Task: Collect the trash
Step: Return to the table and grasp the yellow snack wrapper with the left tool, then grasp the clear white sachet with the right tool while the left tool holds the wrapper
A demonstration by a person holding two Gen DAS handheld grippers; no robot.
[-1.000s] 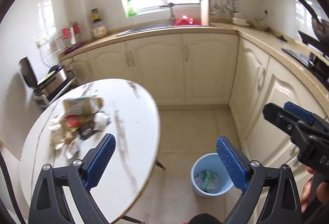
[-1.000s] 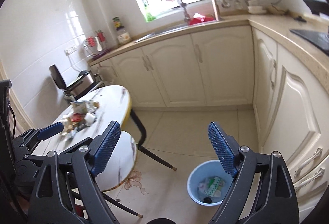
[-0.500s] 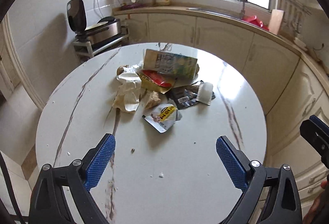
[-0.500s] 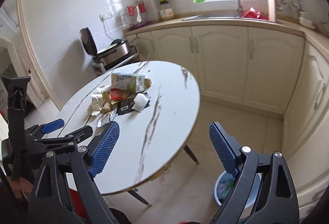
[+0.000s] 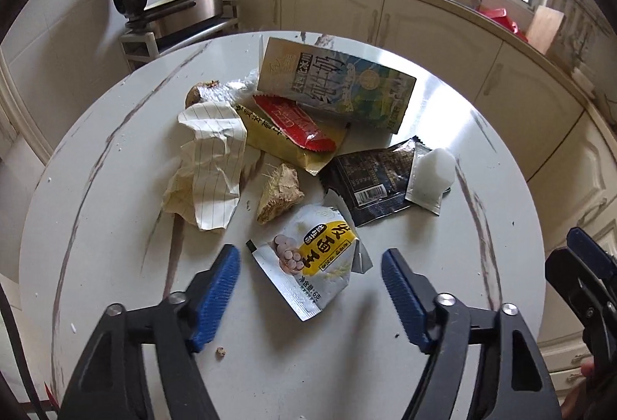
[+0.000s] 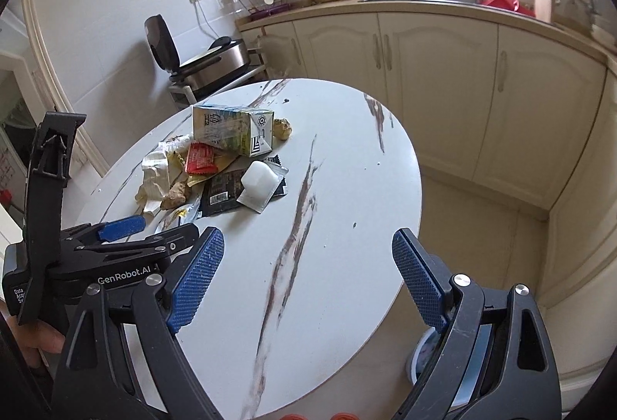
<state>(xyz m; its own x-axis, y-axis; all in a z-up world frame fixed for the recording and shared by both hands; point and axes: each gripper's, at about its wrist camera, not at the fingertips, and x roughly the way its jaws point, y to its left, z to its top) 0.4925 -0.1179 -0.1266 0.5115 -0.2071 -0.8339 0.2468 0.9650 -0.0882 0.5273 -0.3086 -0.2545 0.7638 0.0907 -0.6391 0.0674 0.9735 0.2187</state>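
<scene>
- The left tool (image 5: 310, 289) hangs just over the desk (image 5: 96, 227) with its fingers apart, nothing between them yet; the white-and-yellow sachet (image 5: 312, 262) lies flat on the desk right between the two pads.
- The right tool (image 6: 308, 277) is also spread wide and empty, held off near the desk edge, well apart from the litter.
- The sachet looks light, thin and limp, probably slick foil; my guess is it will slide or fold, so pinch a raised, crinkled edge, not the flat face.
- Just beyond it sit a ginger lump (image 5: 279, 194) and crumpled lined paper (image 5: 210, 165), the paper soft and easily crushed.
- A black wrapper (image 5: 370, 177) with a white packet (image 5: 428, 177) on it lies to the right, touching the sachet's far corner, so it may drag along.
- Farther back, a red wrapper (image 5: 293, 119) rests on a yellow one (image 5: 285, 146), and a milk carton (image 5: 335, 84), stiffer and bulkier, lies behind.
- The bin (image 6: 432, 358) shows only partly, on the floor under the desk edge in the right view.
</scene>
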